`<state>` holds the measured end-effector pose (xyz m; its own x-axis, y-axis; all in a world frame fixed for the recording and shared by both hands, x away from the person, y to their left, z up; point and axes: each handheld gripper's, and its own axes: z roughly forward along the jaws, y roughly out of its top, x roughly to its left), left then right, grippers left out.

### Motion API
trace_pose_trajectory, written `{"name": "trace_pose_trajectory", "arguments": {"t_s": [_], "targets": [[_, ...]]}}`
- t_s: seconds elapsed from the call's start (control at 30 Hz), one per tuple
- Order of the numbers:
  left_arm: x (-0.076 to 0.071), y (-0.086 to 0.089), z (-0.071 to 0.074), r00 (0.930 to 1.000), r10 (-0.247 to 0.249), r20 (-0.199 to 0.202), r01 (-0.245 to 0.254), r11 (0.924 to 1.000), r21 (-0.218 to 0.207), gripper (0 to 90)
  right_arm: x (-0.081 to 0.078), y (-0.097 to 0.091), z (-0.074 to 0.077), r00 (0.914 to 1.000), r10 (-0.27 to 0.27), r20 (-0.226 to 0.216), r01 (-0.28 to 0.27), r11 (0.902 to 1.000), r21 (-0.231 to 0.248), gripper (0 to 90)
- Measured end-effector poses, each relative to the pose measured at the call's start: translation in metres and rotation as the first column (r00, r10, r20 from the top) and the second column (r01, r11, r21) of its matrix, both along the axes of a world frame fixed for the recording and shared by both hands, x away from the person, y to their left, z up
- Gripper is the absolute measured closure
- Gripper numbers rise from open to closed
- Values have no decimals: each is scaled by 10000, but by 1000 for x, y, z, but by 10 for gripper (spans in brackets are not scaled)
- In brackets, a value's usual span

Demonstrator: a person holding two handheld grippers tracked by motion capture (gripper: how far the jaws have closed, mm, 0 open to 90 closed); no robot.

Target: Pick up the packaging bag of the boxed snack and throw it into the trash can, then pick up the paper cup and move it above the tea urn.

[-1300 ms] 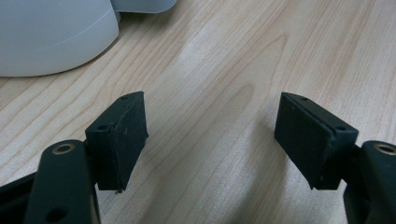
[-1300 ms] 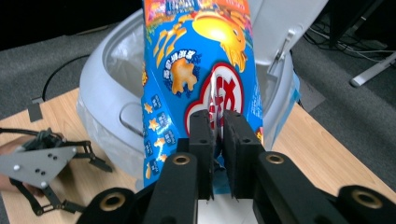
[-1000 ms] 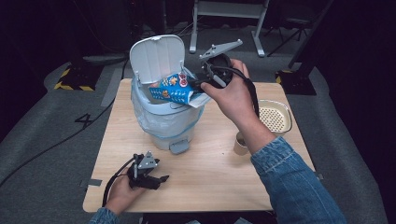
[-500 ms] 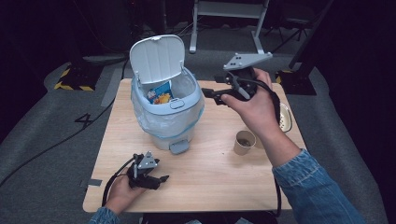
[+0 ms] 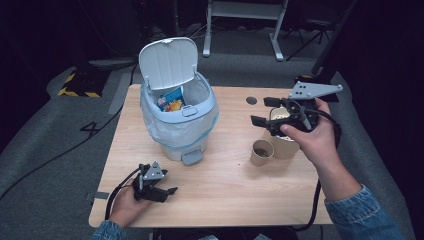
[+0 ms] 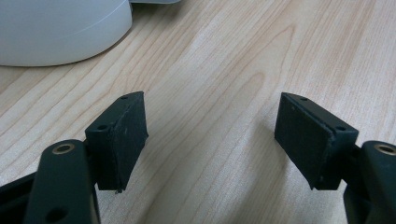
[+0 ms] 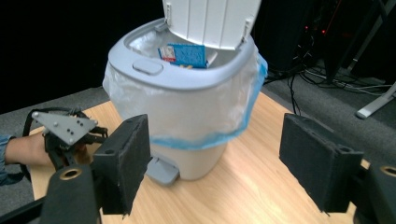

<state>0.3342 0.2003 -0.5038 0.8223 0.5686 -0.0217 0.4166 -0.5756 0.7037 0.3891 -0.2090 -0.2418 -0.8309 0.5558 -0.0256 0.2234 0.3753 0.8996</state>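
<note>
swung away from the bin (image 5: 177, 117) toward the cups (image 5: 262, 152), right gripper (image 5: 264, 111) with jaws just opened wide, holding nothing. blue snack packet (image 5: 171, 99) left inside the bin, well apart. resting near the table's (image 5: 225, 190) edge, left gripper (image 5: 167, 191) open, empty.

Blue packet (image 5: 171, 99) in bin (image 5: 202, 125) (lid up)
</note>
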Motion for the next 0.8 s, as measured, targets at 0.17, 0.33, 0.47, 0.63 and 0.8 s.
{"name": "trace_pose_trajectory", "arguments": {"t_s": [0.17,0.33,0.47,0.63,0.8], "targets": [[0,0,0,10000,13,1,-13,10000,-4,256,-5,-26,-16,9999,-83,-143,84,10000,47,241],[0,0,0,10000,27,-1,-27,10000,3,256,-11,-44,-34,9990,-415,-146,414,9991,-89,235],[0,0,0,10000,37,8,-37,10000,14,255,-15,-56,-57,9980,-621,-127,620,9980,-143,231],[-1,0,0,9999,137,14,-137,9999,7,254,-18,-70,-88,9955,-878,-344,867,9957,-316,211],[-1,0,0,9998,194,13,-194,9998,11,254,-19,-78,-117,9878,-1270,-897,1190,9888,-896,224]]}}
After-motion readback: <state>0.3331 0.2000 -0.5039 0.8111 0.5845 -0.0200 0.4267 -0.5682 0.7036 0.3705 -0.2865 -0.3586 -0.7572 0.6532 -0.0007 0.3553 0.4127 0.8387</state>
